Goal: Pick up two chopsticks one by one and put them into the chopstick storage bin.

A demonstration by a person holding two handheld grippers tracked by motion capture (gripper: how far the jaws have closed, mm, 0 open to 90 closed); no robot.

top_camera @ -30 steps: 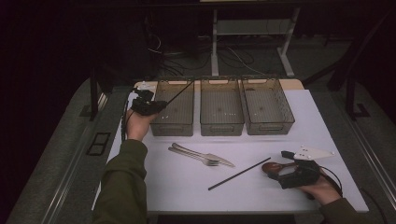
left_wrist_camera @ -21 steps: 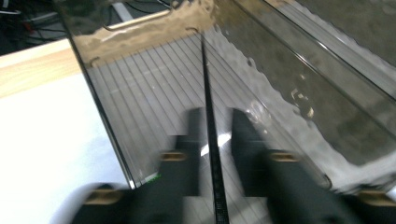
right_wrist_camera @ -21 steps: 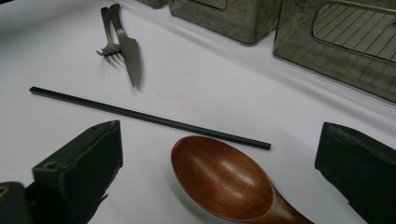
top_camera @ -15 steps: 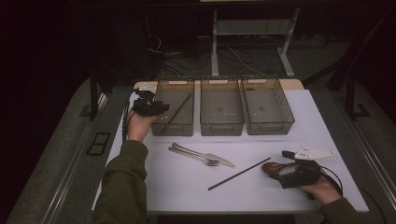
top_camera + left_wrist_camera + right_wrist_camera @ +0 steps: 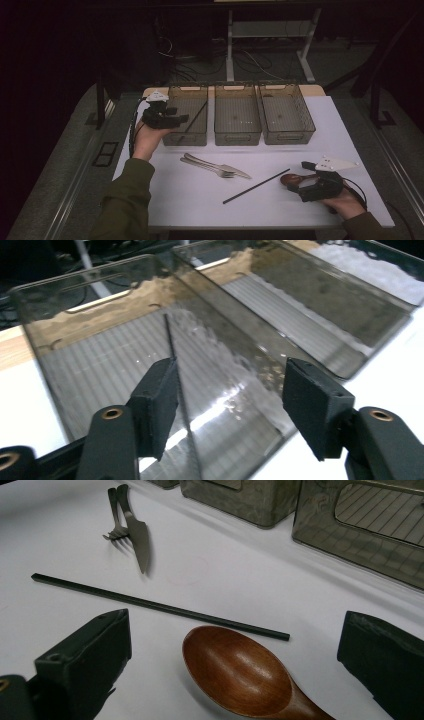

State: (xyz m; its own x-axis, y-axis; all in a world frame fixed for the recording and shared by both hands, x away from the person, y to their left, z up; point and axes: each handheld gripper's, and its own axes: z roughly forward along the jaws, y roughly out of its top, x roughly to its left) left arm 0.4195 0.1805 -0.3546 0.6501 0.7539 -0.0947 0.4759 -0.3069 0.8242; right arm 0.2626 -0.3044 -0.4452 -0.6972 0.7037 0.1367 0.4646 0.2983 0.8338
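Observation:
My left gripper (image 5: 181,119) hovers over the near left corner of the left clear bin (image 5: 176,97). Its jaws have just been opening and now stand open (image 5: 235,390). A thin black chopstick (image 5: 172,347) leans inside that bin, close to the left pad but free of it; it also shows as the chopstick (image 5: 197,116) in the high view. My right gripper (image 5: 297,187) rests at the table's near right, open (image 5: 235,637), with the bowl of a brown wooden spoon (image 5: 237,672) lying between the jaws, untouched. A second black chopstick (image 5: 160,605) lies just beyond the spoon (image 5: 291,178).
The middle bin (image 5: 237,135) and the right bin (image 5: 287,135) stand in a row with the left one at the back of the white table (image 5: 200,210). A fork (image 5: 207,167) and a knife (image 5: 235,171) lie together mid-table. The table's chopstick (image 5: 262,186) slants between them and the spoon.
The left gripper's jaws went from shut on the chopstick to open. The chopstick dropped into the left bin, and the left hand drew back a little. The right gripper stayed put.

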